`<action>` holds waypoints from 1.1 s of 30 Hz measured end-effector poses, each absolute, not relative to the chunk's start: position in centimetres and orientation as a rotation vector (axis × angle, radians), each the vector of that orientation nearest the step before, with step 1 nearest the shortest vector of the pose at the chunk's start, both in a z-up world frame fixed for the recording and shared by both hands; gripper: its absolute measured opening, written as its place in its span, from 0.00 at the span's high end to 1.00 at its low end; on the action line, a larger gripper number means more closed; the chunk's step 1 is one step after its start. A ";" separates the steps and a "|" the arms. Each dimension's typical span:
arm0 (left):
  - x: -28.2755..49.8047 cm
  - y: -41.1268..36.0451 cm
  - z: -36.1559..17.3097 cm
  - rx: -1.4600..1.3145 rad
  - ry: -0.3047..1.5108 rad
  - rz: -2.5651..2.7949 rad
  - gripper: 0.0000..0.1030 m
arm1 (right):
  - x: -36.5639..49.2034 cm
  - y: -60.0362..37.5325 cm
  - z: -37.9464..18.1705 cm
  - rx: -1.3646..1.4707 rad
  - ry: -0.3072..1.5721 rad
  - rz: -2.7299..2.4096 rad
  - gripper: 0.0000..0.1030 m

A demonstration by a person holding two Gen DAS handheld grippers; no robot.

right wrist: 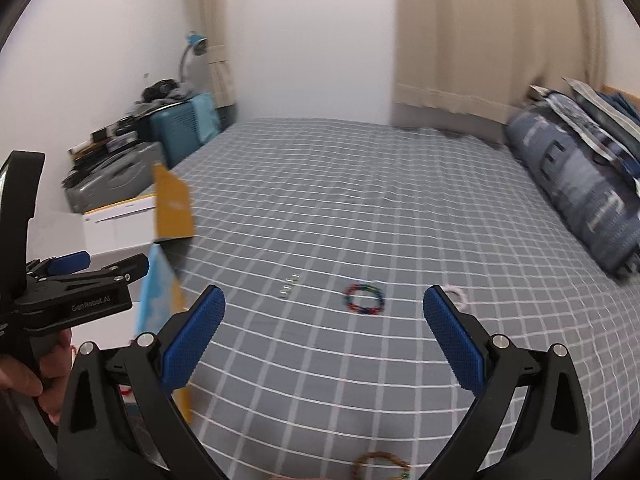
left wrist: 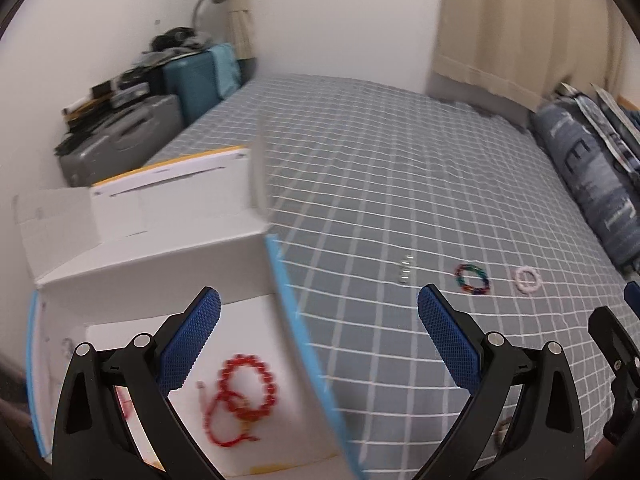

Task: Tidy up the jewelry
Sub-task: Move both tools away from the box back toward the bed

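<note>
Both grippers, left and right, gaping, empty; rainbow bracelet dead ahead of right, box left.

Two wrist fisheyes, both low over the bed, facing the far wall.

Left cam sits close above the open white box; right cam is further right. Both catch the multicoloured bracelet and the corner suitcases.
</note>
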State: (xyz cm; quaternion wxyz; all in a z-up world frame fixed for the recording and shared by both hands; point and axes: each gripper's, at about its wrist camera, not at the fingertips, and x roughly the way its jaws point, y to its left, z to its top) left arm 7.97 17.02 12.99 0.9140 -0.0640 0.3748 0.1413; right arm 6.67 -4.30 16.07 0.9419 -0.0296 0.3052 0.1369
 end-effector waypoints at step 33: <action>24.2 8.5 -0.3 -0.074 0.959 0.266 0.06 | 4.4 -14.4 3.1 -0.053 0.871 0.154 0.07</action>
